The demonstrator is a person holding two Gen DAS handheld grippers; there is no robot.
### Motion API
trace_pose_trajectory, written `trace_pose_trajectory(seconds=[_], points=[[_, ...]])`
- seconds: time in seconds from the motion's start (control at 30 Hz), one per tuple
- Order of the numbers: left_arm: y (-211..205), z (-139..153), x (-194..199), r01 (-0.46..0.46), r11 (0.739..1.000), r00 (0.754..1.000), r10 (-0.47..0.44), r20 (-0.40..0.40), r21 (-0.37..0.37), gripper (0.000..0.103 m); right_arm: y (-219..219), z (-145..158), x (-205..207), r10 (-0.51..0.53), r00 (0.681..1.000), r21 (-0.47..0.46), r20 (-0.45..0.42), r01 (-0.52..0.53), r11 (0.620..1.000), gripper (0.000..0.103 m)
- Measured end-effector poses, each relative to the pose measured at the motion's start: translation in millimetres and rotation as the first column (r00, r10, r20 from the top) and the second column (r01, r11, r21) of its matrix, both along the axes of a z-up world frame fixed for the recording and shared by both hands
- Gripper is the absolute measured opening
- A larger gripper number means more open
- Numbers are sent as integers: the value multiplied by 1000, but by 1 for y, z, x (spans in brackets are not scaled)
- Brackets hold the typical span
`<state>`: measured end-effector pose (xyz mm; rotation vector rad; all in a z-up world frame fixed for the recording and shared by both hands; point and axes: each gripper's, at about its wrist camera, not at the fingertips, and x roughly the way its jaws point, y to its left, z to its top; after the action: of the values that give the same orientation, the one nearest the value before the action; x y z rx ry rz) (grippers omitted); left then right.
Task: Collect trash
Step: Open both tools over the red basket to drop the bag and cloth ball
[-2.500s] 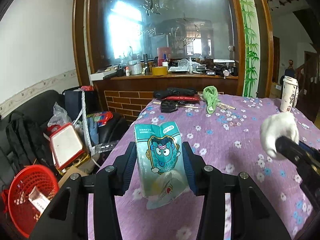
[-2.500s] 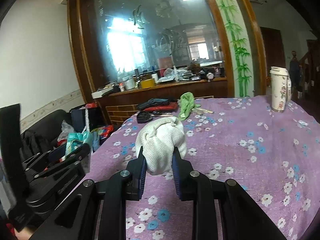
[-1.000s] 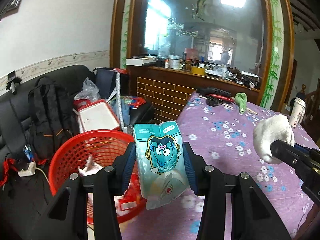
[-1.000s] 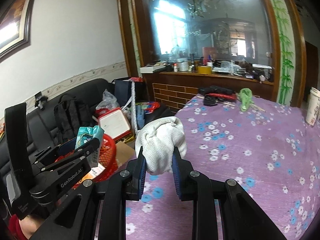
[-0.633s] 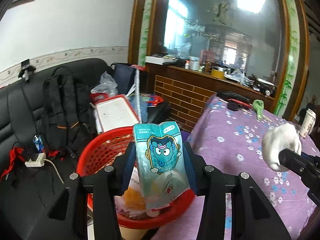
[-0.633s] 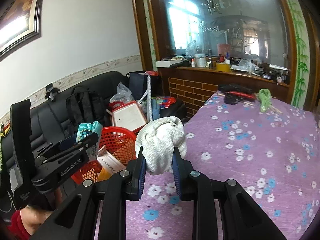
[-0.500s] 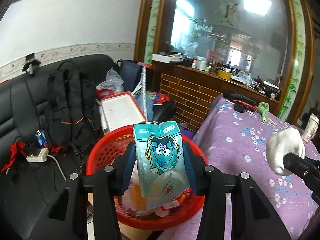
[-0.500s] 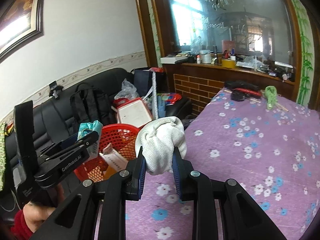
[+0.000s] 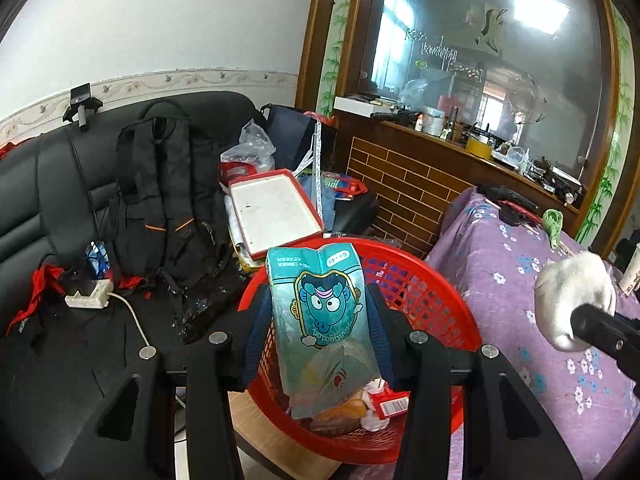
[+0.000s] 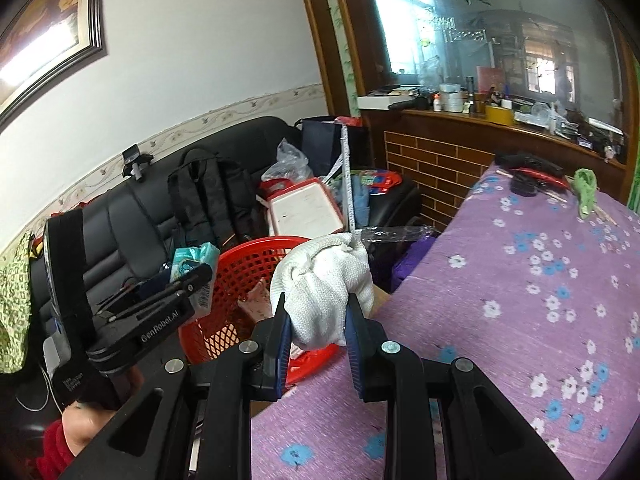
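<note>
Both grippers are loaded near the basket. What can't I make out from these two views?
- Basket contents: left view, the packet covers most of them; right view, the cloth does.
- Basket base: left view, cut off by the left gripper.
- Packet print: too small to read.
- Cloth underside: right view, hidden between the right gripper fingers.

Left gripper: jaws clamped on an upright teal packet, pointing forward and somewhat downward.
Right gripper: jaws pinched on a bunched white cloth, tilted downward alike.
Left hand: seen in the right wrist view, wrapped round the left gripper's handle, a red sleeve at the wrist.
</note>
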<state>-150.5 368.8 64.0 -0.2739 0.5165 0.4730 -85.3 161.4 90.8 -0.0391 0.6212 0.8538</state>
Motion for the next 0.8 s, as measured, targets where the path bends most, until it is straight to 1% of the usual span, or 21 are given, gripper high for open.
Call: trace_pose_trajectory(seconds=[0.17,0.4,0.63,0.73,0.77,0.8], points=[[3,-6,4,5,1000,1000,-5,-18,1,45,14,-3,8,15,1000,-8,-17,-15,1000,27],[10,-12,11,10,1000,999,-10,-41,-6,45,33,-15,25,36,996,-12,-83,-38,999,28],[12,-16,19,17,1000,998,-17,-61,6,45,54,-19,37,60,991,-1,-120,-61,998,29],[11,-14,20,15,1000,998,-13,-60,21,46,62,-19,42,71,988,9,-136,-70,998,34],[10,-14,20,17,1000,998,-16,-59,26,46,65,-19,42,76,987,8,-141,-75,997,37],[9,-13,21,22,999,998,-21,-58,29,50,68,-18,42,79,987,3,-143,-80,997,47]])
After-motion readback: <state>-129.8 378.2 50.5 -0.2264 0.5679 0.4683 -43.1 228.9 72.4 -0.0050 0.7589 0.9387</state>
